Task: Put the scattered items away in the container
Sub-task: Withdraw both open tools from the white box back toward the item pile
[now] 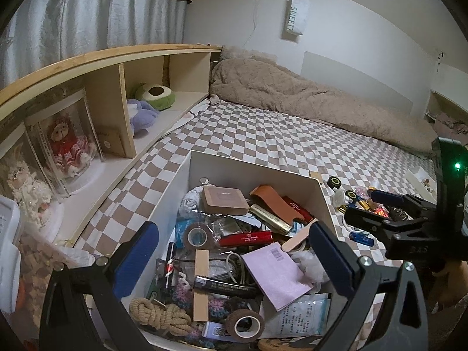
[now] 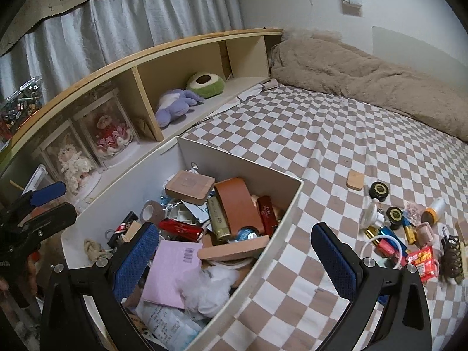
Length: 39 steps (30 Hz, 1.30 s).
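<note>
From the left wrist camera we see our left gripper (image 1: 234, 251) with its jaws spread as wide as they go and nothing between the blue pads. It hangs over the white container (image 1: 254, 166), an open box that sits on the checkered bed (image 1: 263, 134) beside the wooden shelf (image 1: 122, 87). The box is crowded: a tan square case (image 1: 225, 200), a brown leather pouch (image 1: 273, 199), a red bar (image 1: 245, 238), a pink notepad (image 1: 275, 272) with a barcode, two rolls of brown tape (image 1: 199, 235), a coil of rope (image 1: 161, 316) and a black lighter (image 1: 225, 286). At the right edge our right gripper (image 1: 380, 204) shows over the scattered items (image 1: 359, 199) on the bed, but we cannot tell its opening here.

From the right wrist camera our right gripper (image 2: 234, 251) has its jaws wide apart and empty, straddling the container's near right wall (image 2: 280, 228). The same pink notepad (image 2: 172, 269) and a flat wooden piece (image 2: 234, 250) lie on top of the pile. The loose items remain on the bed to the right of the box: two black round lids (image 2: 378, 190), a white ring cord (image 2: 380, 242), a red packet (image 2: 422, 263), a brown hair claw (image 2: 452, 260) and a small wooden tile (image 2: 355, 180) lying apart. Our left gripper (image 2: 44, 201) shows at the left edge.
</note>
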{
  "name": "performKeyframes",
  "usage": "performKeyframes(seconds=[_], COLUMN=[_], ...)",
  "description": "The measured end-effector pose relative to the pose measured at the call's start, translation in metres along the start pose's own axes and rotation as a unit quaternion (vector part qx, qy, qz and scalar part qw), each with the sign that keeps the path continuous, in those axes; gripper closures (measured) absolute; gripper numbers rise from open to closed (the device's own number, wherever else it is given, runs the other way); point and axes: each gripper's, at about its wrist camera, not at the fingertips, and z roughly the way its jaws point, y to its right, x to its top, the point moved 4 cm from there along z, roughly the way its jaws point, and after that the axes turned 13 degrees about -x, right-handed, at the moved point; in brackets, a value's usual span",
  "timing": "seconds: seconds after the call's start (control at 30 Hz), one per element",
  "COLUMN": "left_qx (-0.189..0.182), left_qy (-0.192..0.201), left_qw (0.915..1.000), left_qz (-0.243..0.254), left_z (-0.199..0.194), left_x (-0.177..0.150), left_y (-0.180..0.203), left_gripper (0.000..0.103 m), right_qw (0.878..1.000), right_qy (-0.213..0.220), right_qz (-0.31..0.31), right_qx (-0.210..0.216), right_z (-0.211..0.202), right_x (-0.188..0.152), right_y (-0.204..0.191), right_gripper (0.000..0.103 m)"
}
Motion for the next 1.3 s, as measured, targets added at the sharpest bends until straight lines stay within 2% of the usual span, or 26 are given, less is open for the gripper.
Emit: performKeyframes(seconds=[0.63,1.3], left_qx=[-0.016,-0.066], left_qy=[-0.021,-0.043], left_qw=[0.9995,0.9962], left_qz=[0.017,0.037], left_z=[0.039,0.087], left_x=[-0.002,0.003], left_y=[0.058,0.156], left_gripper=[0.000,0.000], right_qw=[0.999,0.993], right_qy=[0.024,0.042], right_qz=[0.003,0.038], right_qx=[-0.041,-0.103], right_z=[-0.033,-0.077], right_x=[-0.017,-0.041], right_y=[0.061,0.168], right_gripper=[0.000,0.000])
